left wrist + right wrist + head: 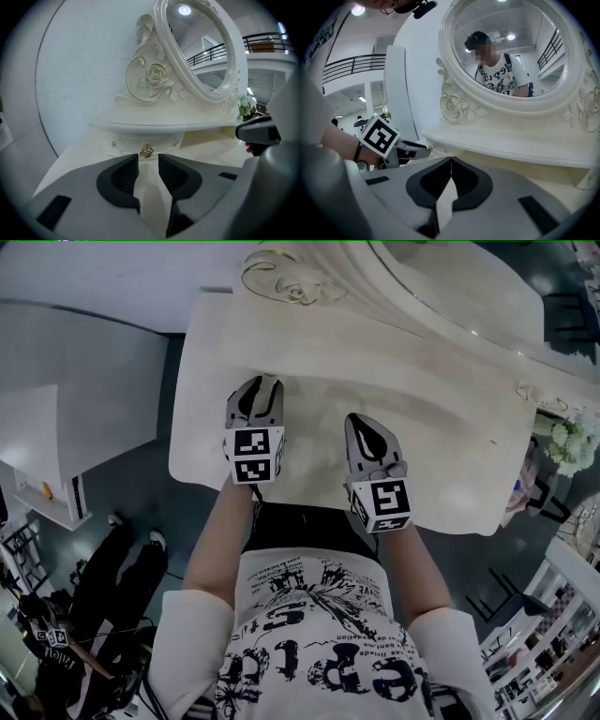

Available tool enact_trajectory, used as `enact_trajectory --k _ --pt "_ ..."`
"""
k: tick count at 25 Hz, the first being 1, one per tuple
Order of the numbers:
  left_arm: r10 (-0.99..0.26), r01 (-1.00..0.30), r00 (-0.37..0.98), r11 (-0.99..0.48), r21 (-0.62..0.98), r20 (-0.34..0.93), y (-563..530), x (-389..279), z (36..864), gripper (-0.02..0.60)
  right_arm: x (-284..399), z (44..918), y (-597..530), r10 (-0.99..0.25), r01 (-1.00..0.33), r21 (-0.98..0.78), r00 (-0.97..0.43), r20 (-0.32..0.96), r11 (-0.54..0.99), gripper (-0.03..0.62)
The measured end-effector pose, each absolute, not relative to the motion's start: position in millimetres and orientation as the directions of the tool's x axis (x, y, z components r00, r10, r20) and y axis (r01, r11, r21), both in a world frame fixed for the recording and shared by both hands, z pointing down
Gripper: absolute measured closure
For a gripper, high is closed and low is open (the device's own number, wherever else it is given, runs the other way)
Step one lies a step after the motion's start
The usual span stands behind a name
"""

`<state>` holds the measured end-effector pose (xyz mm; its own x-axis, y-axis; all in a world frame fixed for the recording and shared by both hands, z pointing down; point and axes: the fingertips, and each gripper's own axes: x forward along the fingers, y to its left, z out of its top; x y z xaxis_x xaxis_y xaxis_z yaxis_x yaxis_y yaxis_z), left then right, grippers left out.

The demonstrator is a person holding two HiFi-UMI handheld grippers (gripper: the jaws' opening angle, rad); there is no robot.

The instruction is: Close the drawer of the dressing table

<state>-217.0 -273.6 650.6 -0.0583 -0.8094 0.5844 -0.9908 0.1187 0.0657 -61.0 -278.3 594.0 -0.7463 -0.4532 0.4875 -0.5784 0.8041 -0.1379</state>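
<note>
The drawer (131, 142) sits at the far edge of the tabletop (422, 427), tucked under the shelf (164, 124) that carries the mirror (201, 47). Its gold knob (146, 151) is centred on the curved front. I can't tell from here whether the front is fully home or still out a little.

My left gripper (148, 162) is lined up just near of that knob. Its 2 jaws stand apart with nothing between them, and the knob shows in the gap beyond the tips. My right gripper (450, 161) hovers over the tabletop to the right with its jaws together and empty.

What worries me:
- If I push forward with the jaws apart, the knob could slide into the gap. The pads would then meet the curved front unevenly and could skid off to 1 side.
- An off-centre shove could skew the drawer and jam it in its slot.
- The gripper tilts downward, so a push may drive the tips down onto the tabletop instead of into the drawer front.
- If I come in too high, the tips could catch the shelf's lip.
- The paint and gilding look delicate, so a hard contact could mark them.
</note>
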Motion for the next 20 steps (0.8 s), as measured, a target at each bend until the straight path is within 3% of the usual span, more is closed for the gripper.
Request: enact_trajectory --k 9,13,20 --pt "-0.846 -0.976 -0.085 0.175 0.125 0.526 -230 -214 604 0.465 -56 575 -257 -0.456 -0.574 -0.135 -0.752 0.476 0.807 0.577" --pt "-0.869 -0.984 -0.053 0.129 0.122 0.492 -213 -197 569 0.538 -50 553 -241 -0.458 -0.565 -0.124 -0.762 0.457 0.816 0.577" --pt "-0.928 -0.997 0.054 -0.033 0.064 0.370 -213 -164 484 0.554 -43 495 -239 -0.503 -0.578 -0.123 -0.781 0.370 0.807 0.577"
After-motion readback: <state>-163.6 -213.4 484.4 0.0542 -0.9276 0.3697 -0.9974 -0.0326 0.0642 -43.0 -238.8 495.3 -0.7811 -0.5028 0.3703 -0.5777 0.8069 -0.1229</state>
